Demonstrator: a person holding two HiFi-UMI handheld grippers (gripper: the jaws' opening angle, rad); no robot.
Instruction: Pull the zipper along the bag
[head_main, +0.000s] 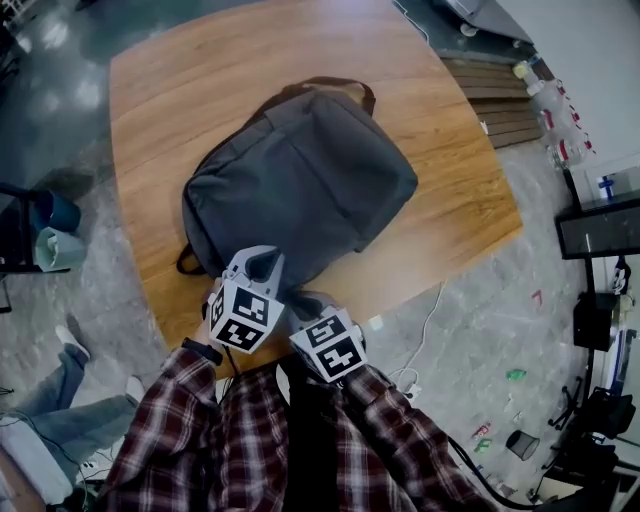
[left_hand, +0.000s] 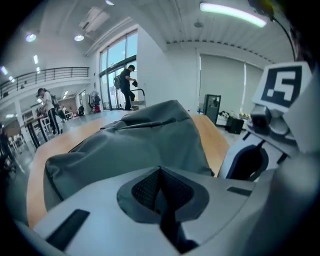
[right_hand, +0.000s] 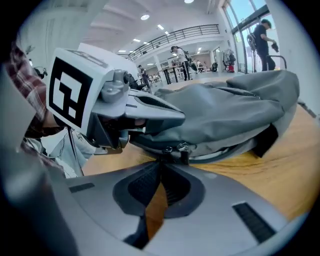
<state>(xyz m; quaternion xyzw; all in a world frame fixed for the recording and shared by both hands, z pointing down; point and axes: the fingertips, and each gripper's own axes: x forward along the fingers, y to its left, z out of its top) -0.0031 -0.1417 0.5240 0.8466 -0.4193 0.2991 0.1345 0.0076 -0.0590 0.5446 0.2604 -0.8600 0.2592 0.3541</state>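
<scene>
A grey backpack (head_main: 300, 180) lies flat on the wooden table (head_main: 170, 90). My left gripper (head_main: 262, 262) is at the bag's near edge, and in the left gripper view it (left_hand: 160, 170) is shut, its tips pressed into the grey bag (left_hand: 140, 135) fabric. The right gripper view shows its white fingers (right_hand: 155, 115) clamped over the bag's rim. Just to its right, my right gripper (head_main: 308, 302) is shut, and its tips (right_hand: 161, 162) meet at the metal zipper pull (right_hand: 181, 147) on the side of the bag (right_hand: 225, 110).
The bag's brown handle (head_main: 330, 85) lies at its far end, and a black strap (right_hand: 265, 140) hangs at its side. The table's near edge runs beneath both grippers. A chair (head_main: 40, 230) stands left, slatted boards (head_main: 500, 100) right. People stand far off.
</scene>
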